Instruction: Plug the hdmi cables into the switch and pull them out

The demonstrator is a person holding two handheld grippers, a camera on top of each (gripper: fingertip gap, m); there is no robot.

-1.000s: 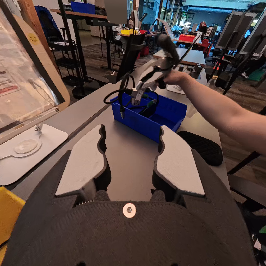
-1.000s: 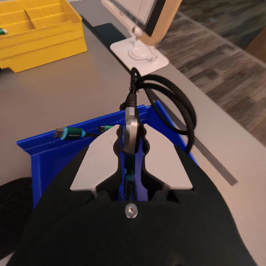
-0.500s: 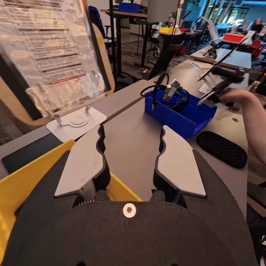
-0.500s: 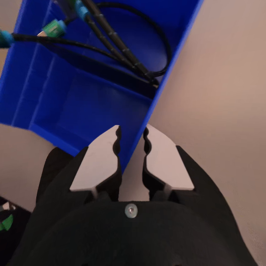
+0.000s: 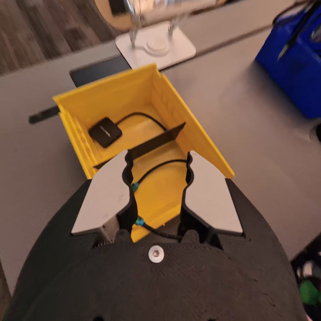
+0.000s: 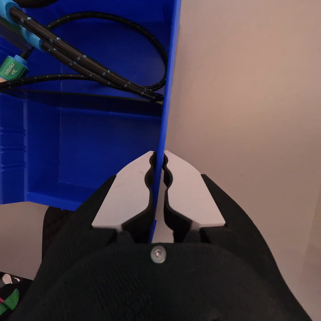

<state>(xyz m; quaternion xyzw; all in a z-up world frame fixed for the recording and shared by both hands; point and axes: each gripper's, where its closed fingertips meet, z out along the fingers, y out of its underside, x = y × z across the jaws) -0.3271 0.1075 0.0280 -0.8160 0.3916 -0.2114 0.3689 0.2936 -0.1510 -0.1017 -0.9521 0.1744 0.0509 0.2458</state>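
A yellow bin [image 5: 173,97] with a black divider holds a black square switch [image 5: 105,132] in its far compartment. A thin black HDMI cable [image 5: 156,166] with teal ends lies in its near compartment. My left gripper [image 5: 158,152] is open and empty, hovering over the near compartment. A blue bin [image 6: 86,147] holds braided black HDMI cables [image 6: 97,69] with a green plug [image 6: 12,69] in its far compartment. My right gripper [image 6: 159,152] straddles the blue bin's right wall, with the fingers closed against it.
A white stand base [image 5: 156,46] sits behind the yellow bin on the grey table [image 5: 243,139]. The blue bin also shows in the left wrist view [image 5: 295,69], at the far right. A black pad [image 6: 52,218] lies by the blue bin's near end. Some 70 cm of space lies between my two pairs of fingers.
My right gripper let go of the silver adapter with its cables, moved to the blue bin's right wall and closed on it. My left gripper swung down over the yellow bin.
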